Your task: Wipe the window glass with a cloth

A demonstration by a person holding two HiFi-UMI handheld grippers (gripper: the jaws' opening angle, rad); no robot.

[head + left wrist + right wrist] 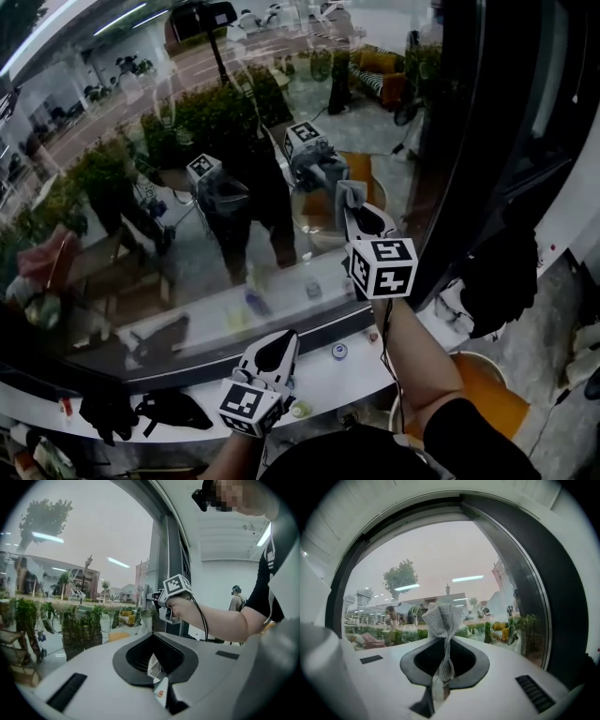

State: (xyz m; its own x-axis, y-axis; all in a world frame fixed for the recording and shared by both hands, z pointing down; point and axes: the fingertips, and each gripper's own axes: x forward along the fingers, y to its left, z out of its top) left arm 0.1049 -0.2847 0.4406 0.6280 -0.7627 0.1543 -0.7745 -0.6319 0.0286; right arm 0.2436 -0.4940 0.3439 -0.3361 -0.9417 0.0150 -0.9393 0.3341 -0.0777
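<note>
- Cloth (442, 629): a grey knitted wad, pinched at its lower end by my right gripper (441, 689), whose 2 jaws are closed tight on it. The bunched top stands up in front of the window glass (440, 559).
- Step, as I judge it: wiping, with the cloth up near the right-hand part of the pane. I cannot tell whether it touches the glass or sits just off it.
- Next move calls for firm, even pressure and a sweep across the pane, keeping the wad from folding away.
- My left gripper (160, 688) is low over the white sill (330, 377), jaws together, holding nothing.
</note>
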